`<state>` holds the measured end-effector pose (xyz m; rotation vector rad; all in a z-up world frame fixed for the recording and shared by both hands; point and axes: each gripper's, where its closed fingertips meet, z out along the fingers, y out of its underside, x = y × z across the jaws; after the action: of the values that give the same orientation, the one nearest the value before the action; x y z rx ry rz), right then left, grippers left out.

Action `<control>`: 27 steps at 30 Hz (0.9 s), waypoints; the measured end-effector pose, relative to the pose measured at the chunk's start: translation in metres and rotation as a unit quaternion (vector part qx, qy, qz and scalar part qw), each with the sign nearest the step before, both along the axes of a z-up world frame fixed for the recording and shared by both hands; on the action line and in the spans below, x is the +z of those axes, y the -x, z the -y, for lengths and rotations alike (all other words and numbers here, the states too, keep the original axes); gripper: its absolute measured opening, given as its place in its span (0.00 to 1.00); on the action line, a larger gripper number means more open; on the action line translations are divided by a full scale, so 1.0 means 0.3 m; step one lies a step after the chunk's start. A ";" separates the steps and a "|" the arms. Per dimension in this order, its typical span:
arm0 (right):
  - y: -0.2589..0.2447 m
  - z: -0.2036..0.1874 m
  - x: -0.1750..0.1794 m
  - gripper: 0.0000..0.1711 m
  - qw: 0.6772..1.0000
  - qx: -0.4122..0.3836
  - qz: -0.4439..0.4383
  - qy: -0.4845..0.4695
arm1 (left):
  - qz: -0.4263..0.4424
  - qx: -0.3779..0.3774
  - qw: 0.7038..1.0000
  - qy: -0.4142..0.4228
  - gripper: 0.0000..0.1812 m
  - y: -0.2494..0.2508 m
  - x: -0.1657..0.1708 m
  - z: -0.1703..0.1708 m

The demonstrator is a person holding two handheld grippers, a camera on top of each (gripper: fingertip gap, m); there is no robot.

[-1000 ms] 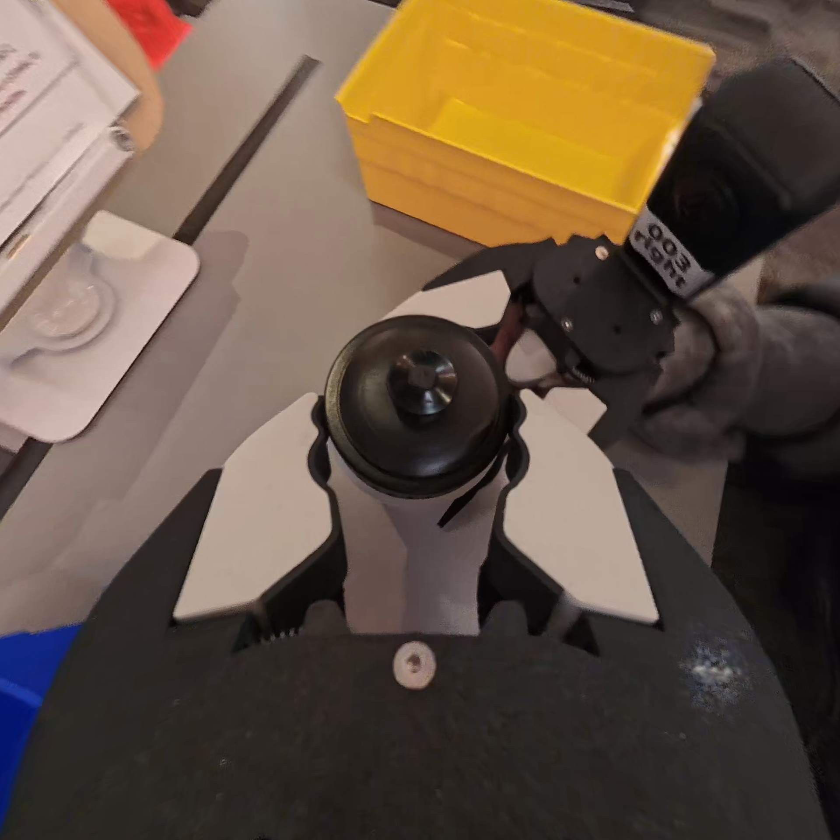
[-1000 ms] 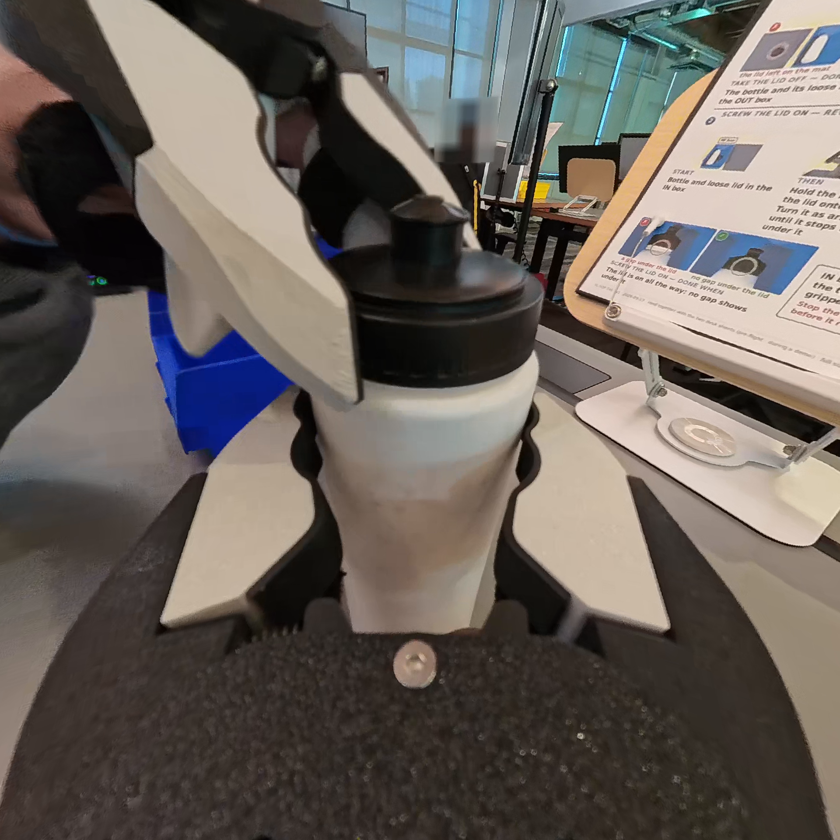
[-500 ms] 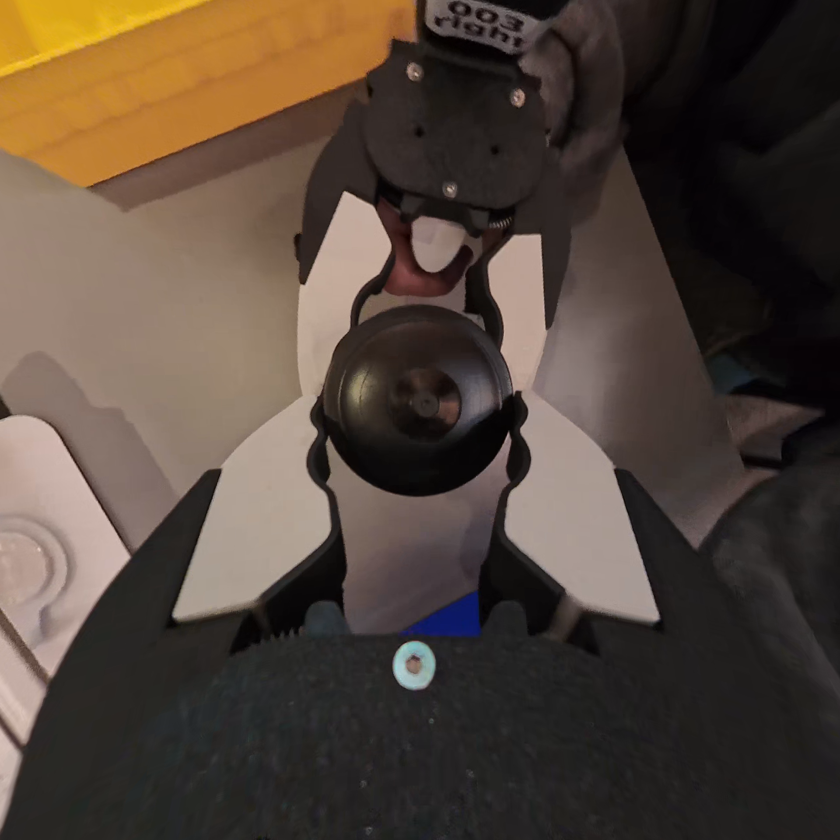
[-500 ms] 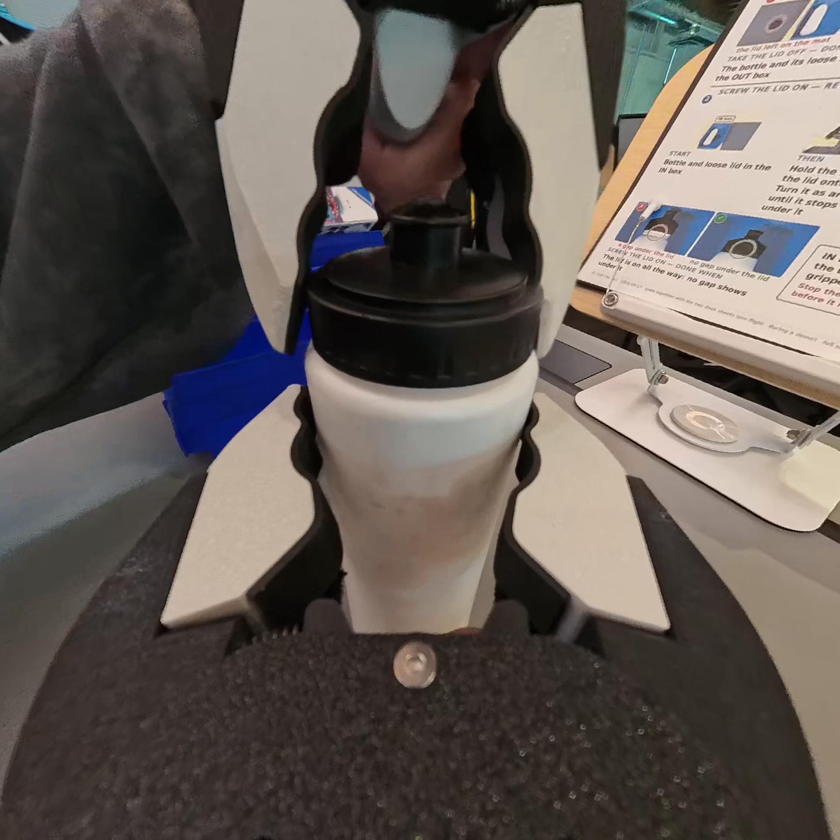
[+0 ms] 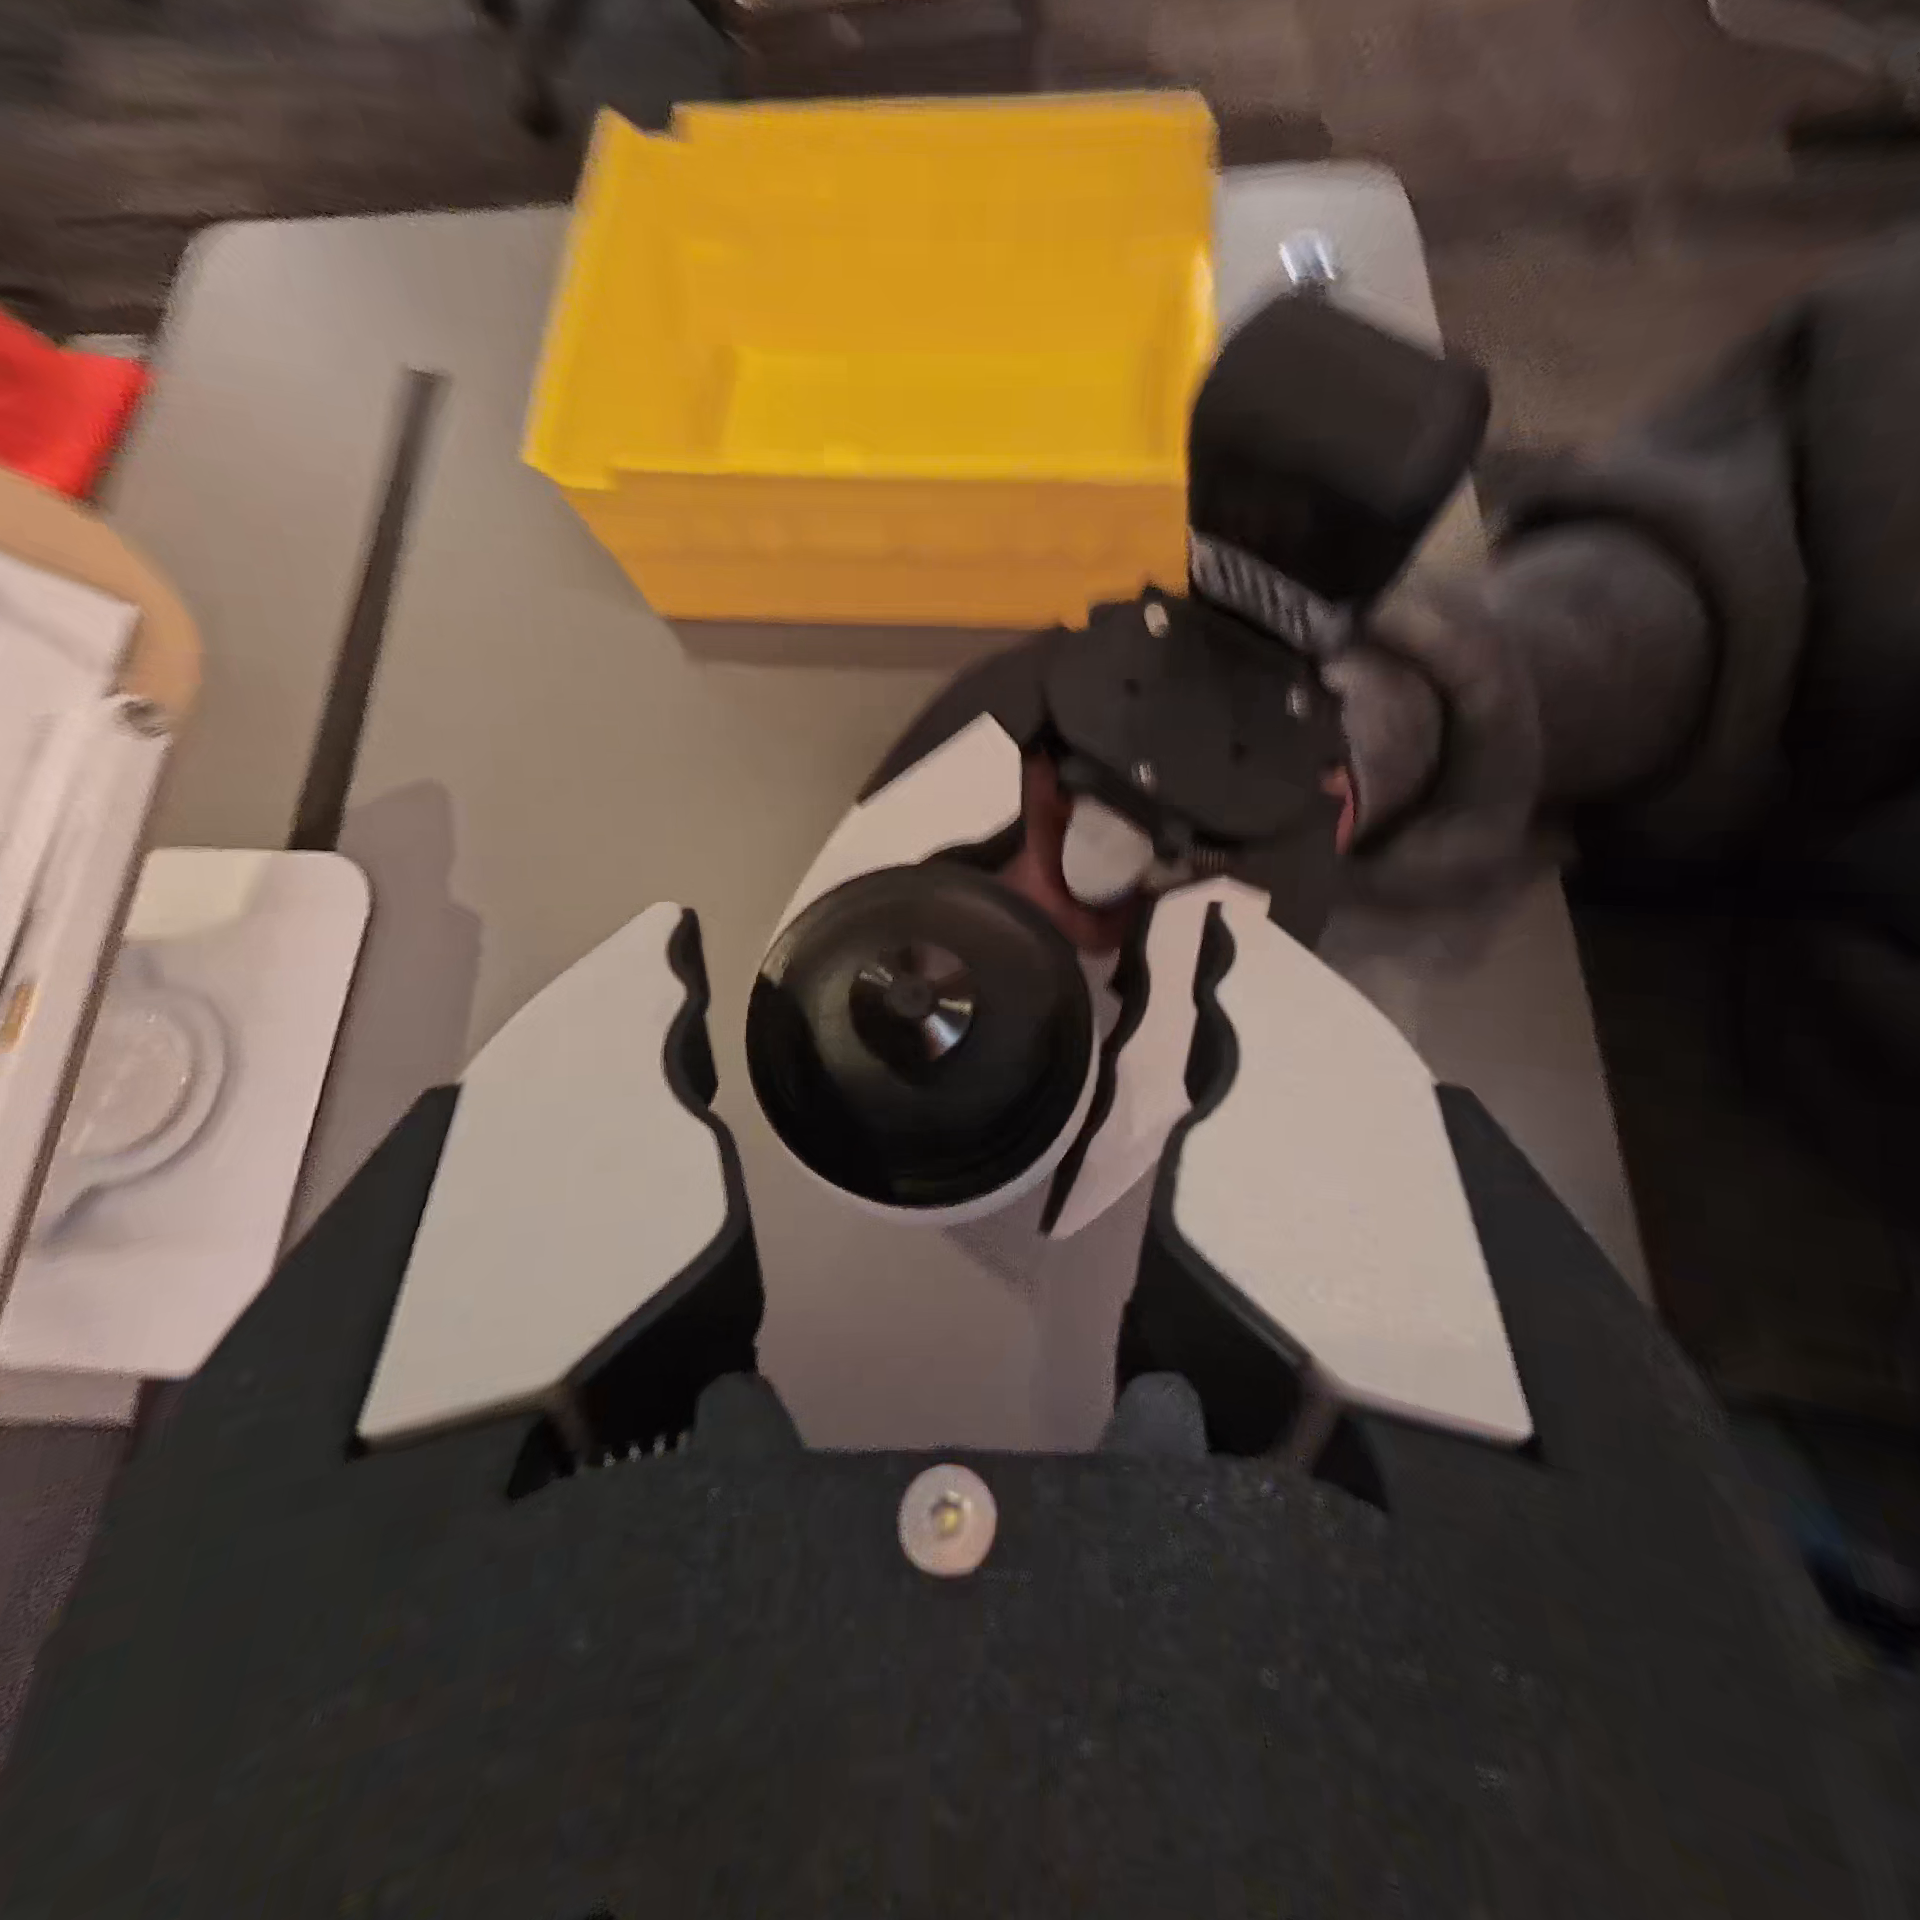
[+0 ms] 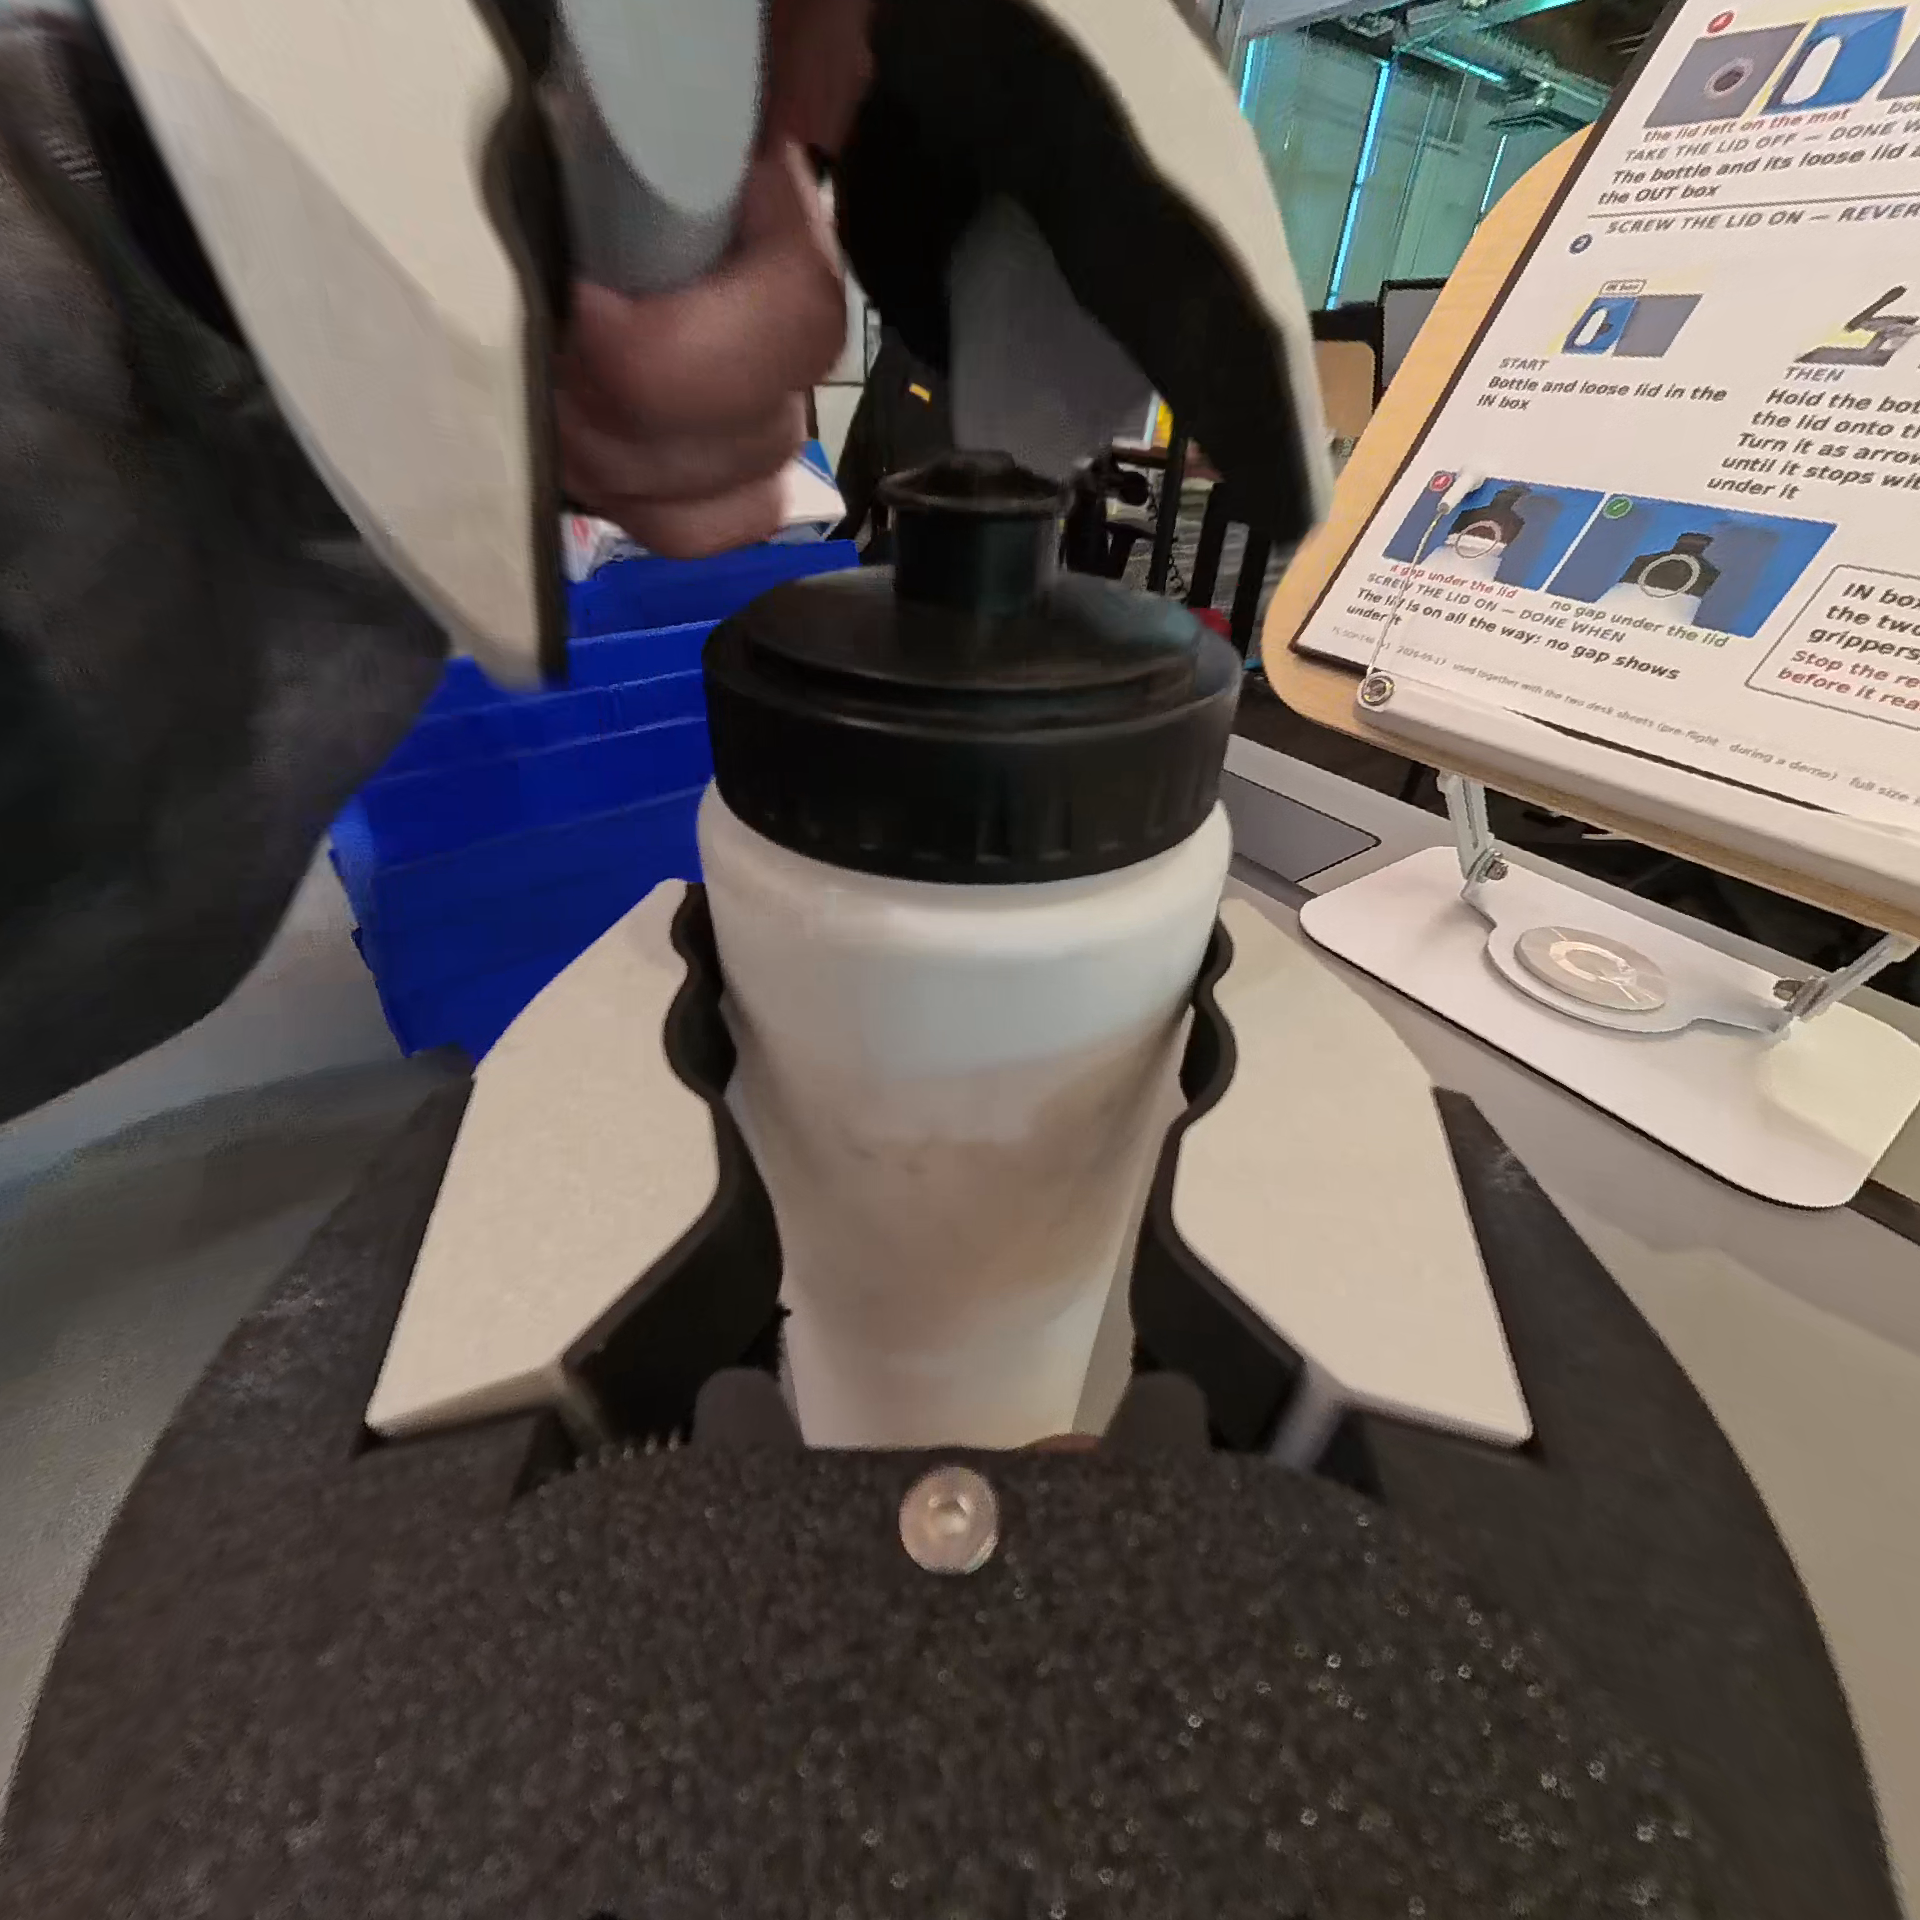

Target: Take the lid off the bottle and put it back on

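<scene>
Grey table carries a yellow bin at the far side, a blue bin behind the bottle in the right wrist view, and an instruction stand off to one side. White bottle stands upright mid-table. My right gripper is clamped round its body just under the shoulder, I judge to stop it turning. Black lid sits on the neck with no gap showing. My left gripper hangs above, pointing down, its claw spread wide to either side of the lid and clear of it. Whether the lid is fully tightened, I cannot tell.
</scene>
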<state>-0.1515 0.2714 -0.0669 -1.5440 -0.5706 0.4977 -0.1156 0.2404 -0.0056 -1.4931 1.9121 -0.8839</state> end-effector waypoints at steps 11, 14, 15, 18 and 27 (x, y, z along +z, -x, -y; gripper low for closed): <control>0.001 -0.010 0.002 0.50 1.000 -0.002 -0.009 -0.007 | 0.172 0.474 0.863 0.018 0.61 0.043 0.024 -0.118; 0.000 -0.009 0.002 0.50 1.000 -0.002 -0.010 -0.008 | 0.147 0.499 0.853 0.029 0.61 0.015 -0.048 -0.098; 0.000 -0.009 0.002 0.50 1.000 -0.003 -0.009 -0.008 | 0.137 0.513 0.847 0.018 0.61 0.018 -0.063 -0.111; 0.000 -0.008 0.002 0.50 1.000 0.000 -0.013 -0.010 | 0.131 0.512 0.849 0.017 0.42 0.013 -0.073 -0.122; 0.003 -0.004 0.001 0.50 1.000 0.005 -0.005 -0.006 | 0.083 0.392 0.916 0.028 0.42 0.011 -0.080 -0.094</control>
<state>-0.1524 0.2727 -0.0665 -1.5259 -0.5725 0.5088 -0.1190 0.2688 -0.0295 -1.9218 1.0040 -0.6480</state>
